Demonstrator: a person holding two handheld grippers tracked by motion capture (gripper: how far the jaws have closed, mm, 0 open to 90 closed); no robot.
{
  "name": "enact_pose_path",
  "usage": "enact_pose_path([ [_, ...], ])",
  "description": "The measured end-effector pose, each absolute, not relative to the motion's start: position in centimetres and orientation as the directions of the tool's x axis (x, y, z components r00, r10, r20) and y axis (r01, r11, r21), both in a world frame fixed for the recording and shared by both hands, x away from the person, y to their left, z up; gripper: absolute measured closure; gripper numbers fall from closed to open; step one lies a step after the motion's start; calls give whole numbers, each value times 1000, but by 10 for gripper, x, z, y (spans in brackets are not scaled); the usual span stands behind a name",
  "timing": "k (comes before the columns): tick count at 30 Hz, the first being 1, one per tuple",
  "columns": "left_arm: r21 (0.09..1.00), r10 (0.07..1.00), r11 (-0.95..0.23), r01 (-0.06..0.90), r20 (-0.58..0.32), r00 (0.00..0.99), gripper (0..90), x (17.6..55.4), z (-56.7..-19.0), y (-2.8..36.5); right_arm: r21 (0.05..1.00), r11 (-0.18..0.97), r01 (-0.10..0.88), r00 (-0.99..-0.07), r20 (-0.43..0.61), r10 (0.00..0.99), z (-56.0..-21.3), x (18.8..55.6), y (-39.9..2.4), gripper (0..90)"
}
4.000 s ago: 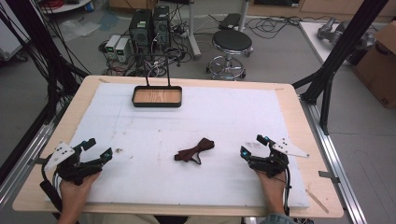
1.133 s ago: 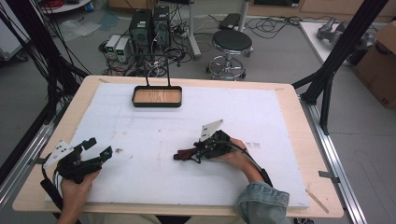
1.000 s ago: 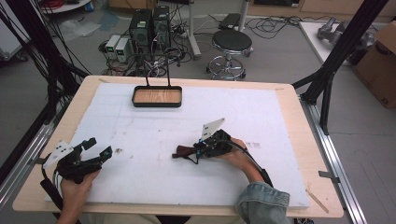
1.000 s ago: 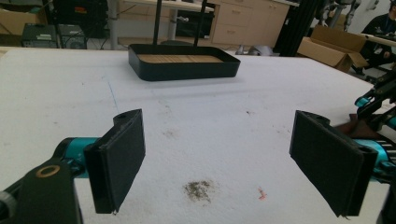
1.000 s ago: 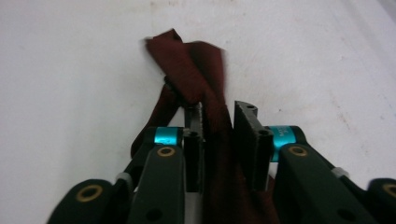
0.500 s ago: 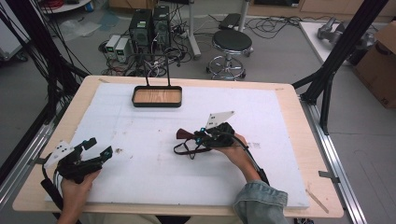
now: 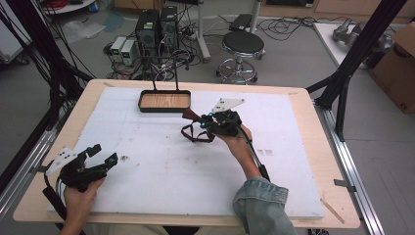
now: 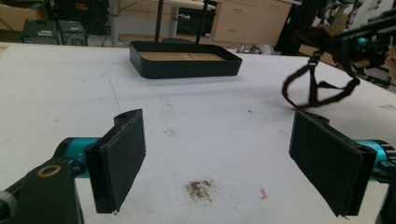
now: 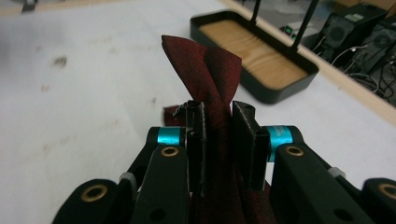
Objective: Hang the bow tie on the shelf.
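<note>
A dark red cloth piece with black straps (image 7: 191, 116) hangs off the white foam sheet in my right gripper (image 7: 204, 123). That gripper is shut on it at mid-table, a little short of the black tray (image 7: 165, 101). In the right gripper view the red cloth (image 9: 205, 65) sticks up from between the pressed pads (image 9: 246, 135) of the right gripper (image 9: 226, 140), and the tray (image 9: 261, 60) lies beyond. My left gripper (image 7: 104, 153) rests open at the near left. Nothing lies between the wide pads (image 8: 119, 163) of the left gripper (image 8: 229, 172), and the strap loop (image 8: 317, 86) dangles at the far right.
The tray (image 8: 187, 65) has a wooden bottom and two upright black posts at its far side. The white foam sheet (image 7: 147, 171) covers most of the wooden table. A small dark smudge (image 8: 201, 189) marks the foam near the left gripper. A stool and computer boxes stand beyond the table.
My right gripper came in from the right, closed on the cloth and has lifted it off the foam, carrying it up and toward the tray. The left gripper stayed put.
</note>
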State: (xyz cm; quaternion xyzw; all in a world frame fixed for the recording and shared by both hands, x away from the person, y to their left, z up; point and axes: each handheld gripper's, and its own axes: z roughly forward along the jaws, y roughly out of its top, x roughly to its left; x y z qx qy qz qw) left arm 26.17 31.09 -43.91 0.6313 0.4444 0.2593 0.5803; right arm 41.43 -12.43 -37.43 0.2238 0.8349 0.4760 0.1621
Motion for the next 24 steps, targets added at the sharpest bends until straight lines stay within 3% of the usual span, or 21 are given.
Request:
enact_pose_path([
  [12, 962, 865, 68, 263, -188, 465, 190, 262, -439, 311, 931, 287, 224, -779, -6, 627, -355, 447, -114, 756],
  [24, 962, 866, 72, 265, -192, 463, 190, 263, -439, 310, 961, 166, 221, -752, 60, 656, -343, 474, -102, 754],
])
